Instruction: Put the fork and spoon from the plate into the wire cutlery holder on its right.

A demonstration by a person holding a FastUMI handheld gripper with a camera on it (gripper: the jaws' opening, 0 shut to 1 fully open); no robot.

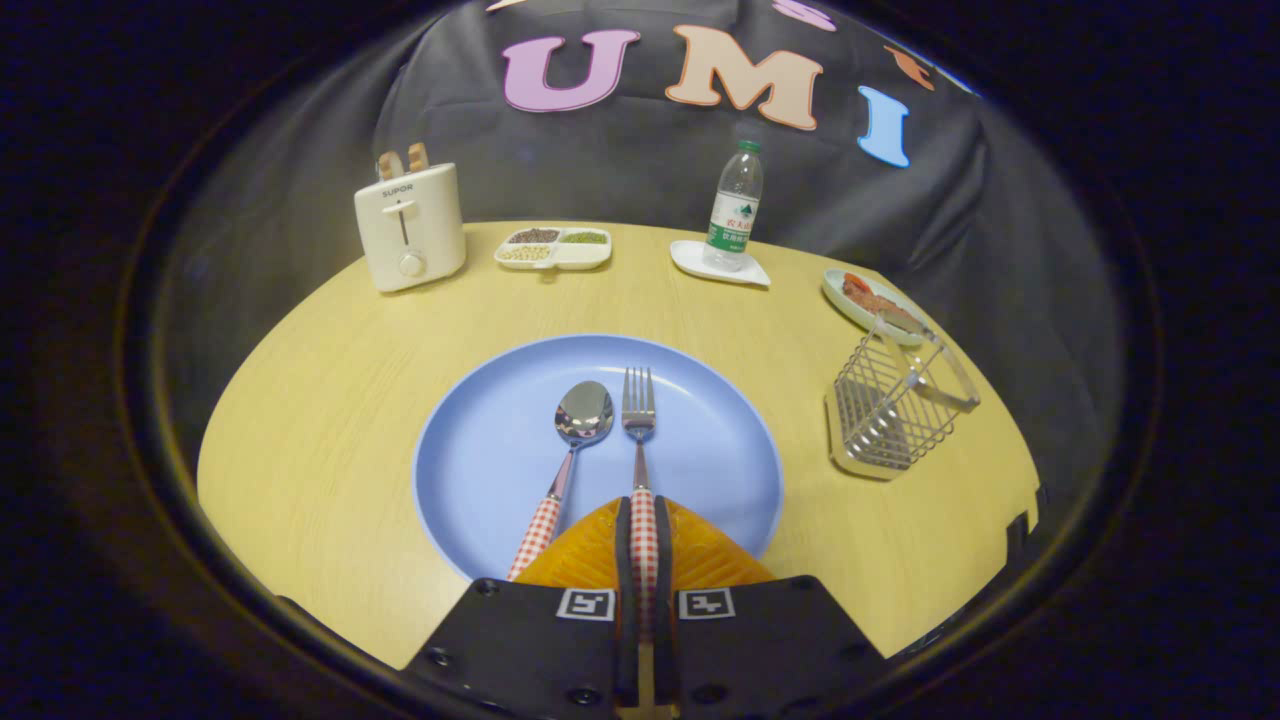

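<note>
The fork (640, 450) is clamped by its checked handle between the fingers of the gripper (644, 530), low in the centre of the frame. The spoon (570, 450) lies just left of it on the blue plate (480, 470). The wire cutlery holder (895, 400) is seen at right on the table (330, 400).

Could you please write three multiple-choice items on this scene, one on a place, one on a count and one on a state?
1. Where does the spoon lie?
A. in the wire cutlery holder
B. on the blue plate, beside the fork
C. beside the toaster

2. How many pieces of cutlery lie on the plate?
A. one
B. two
C. three

3. What is the gripper at?
A. shut on the fork's handle
B. open above the spoon
C. shut on the bottle

Key: 1 B, both pieces lie side by side on the plate. 2 B, one spoon and one fork. 3 A, the checked handle sits pinched between both fingers.
</note>
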